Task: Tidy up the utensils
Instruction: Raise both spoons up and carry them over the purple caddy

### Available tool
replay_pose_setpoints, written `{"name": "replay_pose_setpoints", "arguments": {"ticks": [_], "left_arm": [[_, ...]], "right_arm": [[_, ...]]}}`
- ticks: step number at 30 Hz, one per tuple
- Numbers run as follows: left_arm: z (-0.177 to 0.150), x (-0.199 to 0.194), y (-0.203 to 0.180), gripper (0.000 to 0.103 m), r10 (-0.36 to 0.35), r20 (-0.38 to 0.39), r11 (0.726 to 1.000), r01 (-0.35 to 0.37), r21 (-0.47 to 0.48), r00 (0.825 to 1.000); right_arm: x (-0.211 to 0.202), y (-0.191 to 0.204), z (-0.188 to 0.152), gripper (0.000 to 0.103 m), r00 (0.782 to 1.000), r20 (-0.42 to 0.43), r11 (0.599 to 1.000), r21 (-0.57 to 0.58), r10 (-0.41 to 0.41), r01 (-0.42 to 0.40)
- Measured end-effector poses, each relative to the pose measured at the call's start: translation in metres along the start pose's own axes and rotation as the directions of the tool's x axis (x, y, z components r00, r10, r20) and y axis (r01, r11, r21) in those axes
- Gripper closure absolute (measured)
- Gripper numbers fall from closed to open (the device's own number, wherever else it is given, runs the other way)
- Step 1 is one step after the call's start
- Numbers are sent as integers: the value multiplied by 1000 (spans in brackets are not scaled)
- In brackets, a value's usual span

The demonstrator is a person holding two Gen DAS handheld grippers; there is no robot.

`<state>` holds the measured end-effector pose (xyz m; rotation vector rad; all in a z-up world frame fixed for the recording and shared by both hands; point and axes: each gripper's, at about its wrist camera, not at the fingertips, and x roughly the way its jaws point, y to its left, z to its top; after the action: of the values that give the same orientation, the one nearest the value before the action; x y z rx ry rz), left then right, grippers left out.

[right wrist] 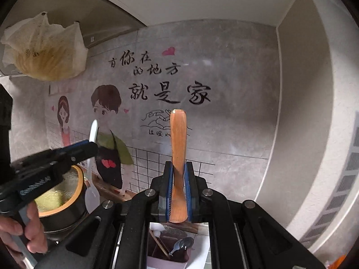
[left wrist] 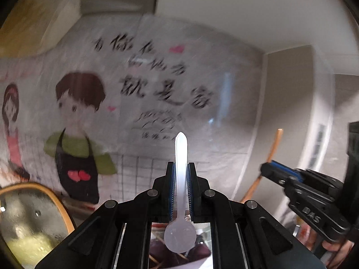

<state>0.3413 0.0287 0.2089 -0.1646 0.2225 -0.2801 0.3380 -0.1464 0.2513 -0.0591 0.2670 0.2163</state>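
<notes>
Wooden spoon (right wrist: 178, 157) clamped in right tongs (right wrist: 178, 190), white plastic spoon (left wrist: 181, 179) in left tongs (left wrist: 181, 188), facing "就是家" wall lettering (right wrist: 170, 93).

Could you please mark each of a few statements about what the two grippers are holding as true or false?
1. The left gripper is shut on a white plastic spoon. True.
2. The white plastic spoon is held with its bowl pointing up. False: its handle points up and its bowl sits low, near the camera.
3. The right gripper is open, with nothing in it. False: it is shut on a wooden utensil.
4. The wooden utensil stands roughly upright between the fingers. True.
5. A wall decal of a boy in an apron is behind both utensils. True.
6. The glass-lidded pot sits to the right of the right gripper. False: it is at its left.
</notes>
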Motion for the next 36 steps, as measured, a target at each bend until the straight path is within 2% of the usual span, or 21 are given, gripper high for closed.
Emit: {"name": "replay_pose_setpoints", "arguments": {"ticks": [3,6,10,14,20,23,36], "left_arm": [[-18,30,10,93,25,-45,999,-27,-36,999],[-44,58,22,93,20,-112,996,-29,-81,993],[-84,94,34,93,13,-209,991,-40,-127,978],[-115,123,41,93,49,-264,987,-86,-133,963],[-146,135,42,93,157,-263,982,-179,-63,952],[-160,138,41,93,186,-272,979,-201,-30,944],[-193,142,46,91,190,-354,978,-207,-11,916]], "right_arm": [[26,-2,-21,94,998,-47,999,9,34,-34],[56,-2,-49,94,994,-101,999,18,46,-45],[88,-4,-84,94,984,-171,998,42,58,-51],[118,-7,-117,94,967,-244,997,60,69,-56],[146,-9,-149,94,954,-289,996,68,77,-60],[153,-6,-164,94,949,-304,995,67,86,-68],[165,2,-209,94,913,-388,990,113,124,-87]]}}
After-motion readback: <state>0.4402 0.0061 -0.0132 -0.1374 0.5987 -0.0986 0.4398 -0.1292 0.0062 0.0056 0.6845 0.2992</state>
